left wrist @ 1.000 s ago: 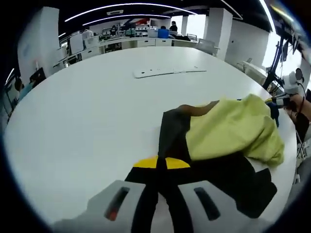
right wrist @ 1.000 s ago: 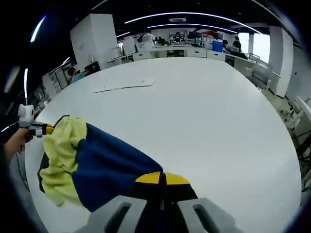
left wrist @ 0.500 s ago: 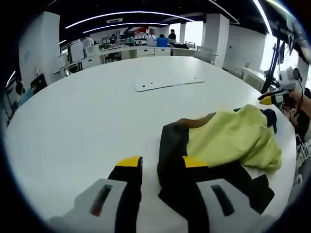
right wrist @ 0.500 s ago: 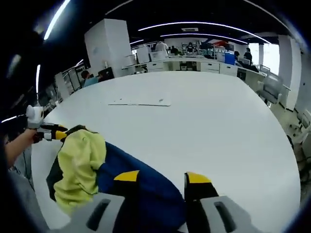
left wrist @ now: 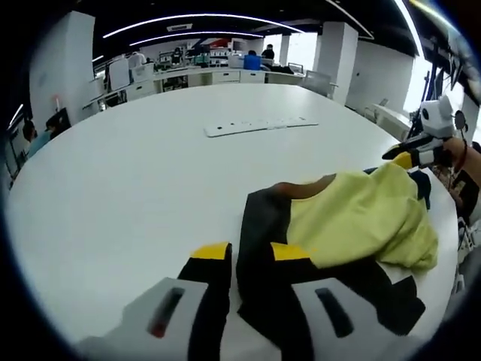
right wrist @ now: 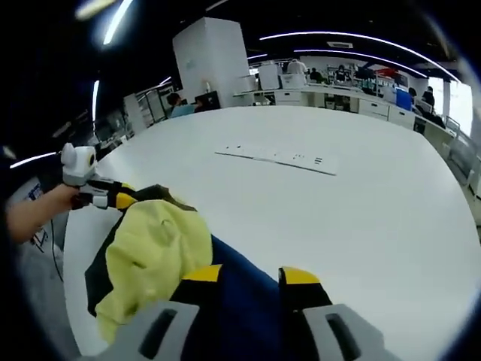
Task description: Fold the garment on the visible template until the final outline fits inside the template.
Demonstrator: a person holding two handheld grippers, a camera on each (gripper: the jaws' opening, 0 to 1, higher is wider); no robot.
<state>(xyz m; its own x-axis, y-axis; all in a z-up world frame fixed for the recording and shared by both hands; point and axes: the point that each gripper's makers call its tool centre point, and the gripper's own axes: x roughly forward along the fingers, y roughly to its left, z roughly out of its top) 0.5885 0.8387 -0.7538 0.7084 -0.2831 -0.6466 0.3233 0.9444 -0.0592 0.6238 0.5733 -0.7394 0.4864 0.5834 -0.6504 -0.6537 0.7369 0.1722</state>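
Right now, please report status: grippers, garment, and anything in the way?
Left gripper open, over black cloth. Right gripper open, over blue cloth. Garment bunched on white table, not folded flat. Flat white strip lies apart, farther back.

Left claw [left wrist: 249,254]: two pale grey jaw blocks, each with a dark slot, the near one glowing red-orange; black fingers [left wrist: 213,289] capped in yellow. Right claw [right wrist: 252,277]: same grey blocks with dark slots, black fingers [right wrist: 297,289], yellow tips
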